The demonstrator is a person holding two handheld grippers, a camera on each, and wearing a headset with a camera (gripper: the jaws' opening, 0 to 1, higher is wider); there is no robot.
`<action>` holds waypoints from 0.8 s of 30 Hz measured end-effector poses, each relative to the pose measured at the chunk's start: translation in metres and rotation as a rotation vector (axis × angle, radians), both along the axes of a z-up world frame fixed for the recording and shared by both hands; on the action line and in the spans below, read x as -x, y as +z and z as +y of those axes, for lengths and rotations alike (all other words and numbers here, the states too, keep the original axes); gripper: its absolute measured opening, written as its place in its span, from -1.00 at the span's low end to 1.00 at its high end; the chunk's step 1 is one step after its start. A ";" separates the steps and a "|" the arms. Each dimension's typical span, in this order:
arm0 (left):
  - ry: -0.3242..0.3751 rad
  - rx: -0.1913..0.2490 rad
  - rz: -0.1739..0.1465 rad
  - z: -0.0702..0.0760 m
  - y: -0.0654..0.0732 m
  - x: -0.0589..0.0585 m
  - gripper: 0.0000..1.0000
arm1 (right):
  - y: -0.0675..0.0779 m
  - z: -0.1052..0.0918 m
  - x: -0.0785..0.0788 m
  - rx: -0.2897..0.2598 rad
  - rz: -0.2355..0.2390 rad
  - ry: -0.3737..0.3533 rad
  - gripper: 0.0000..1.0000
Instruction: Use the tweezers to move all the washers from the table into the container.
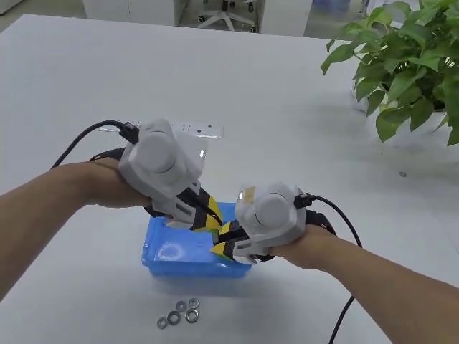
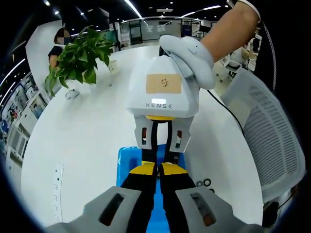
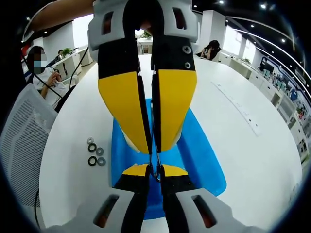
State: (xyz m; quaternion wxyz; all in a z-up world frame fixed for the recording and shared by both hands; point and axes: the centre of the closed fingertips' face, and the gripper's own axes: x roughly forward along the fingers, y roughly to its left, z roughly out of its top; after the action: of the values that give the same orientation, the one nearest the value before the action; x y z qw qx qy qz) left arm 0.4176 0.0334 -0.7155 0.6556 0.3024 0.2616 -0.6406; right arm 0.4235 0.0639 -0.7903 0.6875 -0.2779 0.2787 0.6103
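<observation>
Head view shows both tools meeting tip to tip above the blue container (image 1: pixel 179 266), which sits on the white tabletop (image 1: pixel 272 107). The left tool (image 1: pixel 208 215) reaches in from the left and the right tool (image 1: pixel 224 245) from the right. In the right gripper view, the right tool's jaws are clenched on the thin metal tweezers (image 3: pixel 154 167). The other end of the tweezers runs up between the left tool's yellow jaws, which are also pressed together on it. The washers (image 1: pixel 179 313) lie in a small cluster on the tabletop just beside the container's near wall, outside it. A potted plant (image 1: pixel 409 64) stands well apart.
</observation>
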 end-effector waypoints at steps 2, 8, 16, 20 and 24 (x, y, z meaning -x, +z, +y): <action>0.002 0.003 -0.001 0.000 0.000 -0.001 -0.87 | 0.000 0.000 0.000 -0.001 0.000 -0.001 -0.79; 0.000 0.002 -0.005 0.000 0.000 -0.001 -0.87 | 0.001 0.000 0.000 0.002 -0.004 -0.002 -0.78; 0.000 -0.001 -0.011 0.001 0.004 0.001 -0.87 | 0.003 -0.002 0.000 0.002 -0.014 0.000 -0.77; 0.002 0.002 -0.018 0.001 0.009 0.002 -0.87 | 0.008 -0.002 0.000 -0.005 -0.019 -0.005 -0.77; 0.003 0.004 -0.023 0.001 0.015 0.003 -0.87 | 0.015 -0.001 0.002 -0.013 -0.027 -0.008 -0.77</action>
State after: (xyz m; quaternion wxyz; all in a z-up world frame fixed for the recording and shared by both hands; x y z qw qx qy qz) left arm 0.4144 0.0341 -0.7008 0.6602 0.3079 0.2532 -0.6366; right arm 0.4220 0.0633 -0.7758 0.6955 -0.2807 0.2665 0.6054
